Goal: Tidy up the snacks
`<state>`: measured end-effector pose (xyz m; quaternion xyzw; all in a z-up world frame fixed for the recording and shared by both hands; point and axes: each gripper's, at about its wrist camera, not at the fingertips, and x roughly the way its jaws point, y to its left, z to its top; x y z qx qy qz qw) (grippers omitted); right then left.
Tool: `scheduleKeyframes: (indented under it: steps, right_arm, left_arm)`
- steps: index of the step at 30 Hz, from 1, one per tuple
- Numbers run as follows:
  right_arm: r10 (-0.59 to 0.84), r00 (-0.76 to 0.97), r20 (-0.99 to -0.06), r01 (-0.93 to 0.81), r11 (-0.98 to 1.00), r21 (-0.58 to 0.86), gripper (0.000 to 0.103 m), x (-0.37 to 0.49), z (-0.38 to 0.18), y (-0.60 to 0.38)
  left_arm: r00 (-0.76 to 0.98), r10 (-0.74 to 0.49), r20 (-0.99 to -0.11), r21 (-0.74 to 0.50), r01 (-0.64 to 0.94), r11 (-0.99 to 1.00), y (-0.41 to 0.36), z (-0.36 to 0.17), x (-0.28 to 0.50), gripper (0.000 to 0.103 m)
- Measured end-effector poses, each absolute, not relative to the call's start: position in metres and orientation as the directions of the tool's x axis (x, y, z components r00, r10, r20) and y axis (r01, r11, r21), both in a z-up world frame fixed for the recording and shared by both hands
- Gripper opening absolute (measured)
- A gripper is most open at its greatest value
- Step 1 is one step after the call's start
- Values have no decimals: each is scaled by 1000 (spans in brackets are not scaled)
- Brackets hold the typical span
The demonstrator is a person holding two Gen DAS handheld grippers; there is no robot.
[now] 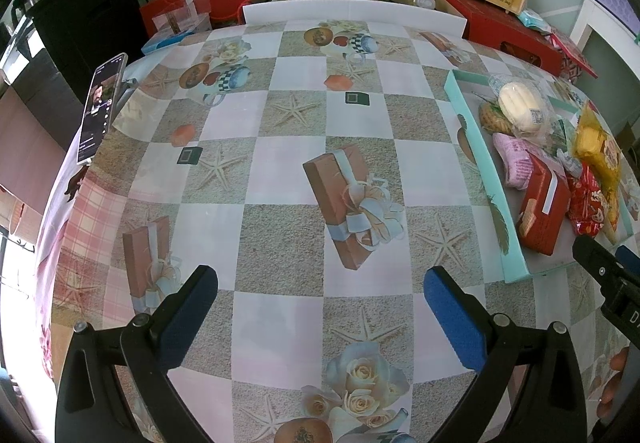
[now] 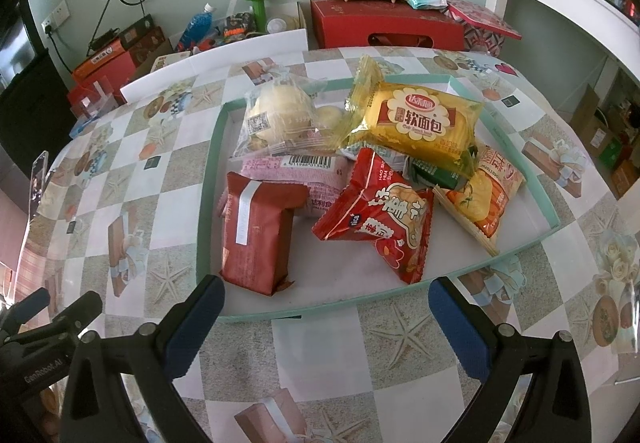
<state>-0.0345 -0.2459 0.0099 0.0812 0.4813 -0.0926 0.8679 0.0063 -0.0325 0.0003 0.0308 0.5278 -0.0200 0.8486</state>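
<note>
While both tools hover wide open and empty over the tabletop point(image 1: 288, 179), the right tool point(image 2: 326, 319) faces the teal tray point(image 2: 208, 179) heaped with snack packets point(image 2: 376, 211); the left tool point(image 1: 320, 307) faces bare cloth.

Right gripper point(image 2: 326, 323) hangs wide apart, blue pads empty, just short of shallow teal-rimmed tray point(image 2: 208, 179). Inside tray: dark red wrapped packet point(image 2: 256, 235), red snack bag point(image 2: 380, 215), yellow soft-bread bag point(image 2: 416, 119), clear bun bag point(image 2: 280, 119). Checkered tablecloth point(image 2: 404, 343) beneath.
</note>
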Motion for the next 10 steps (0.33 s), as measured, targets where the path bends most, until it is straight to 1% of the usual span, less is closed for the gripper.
scheduleKeyframes:
  steps: [10]
  right_arm:
    - [-82, 520, -850, 239, 970, 52, 103, -34, 10, -246]
  left_arm:
    - [469, -6, -883, 27, 63, 998, -34, 7, 4, 103]
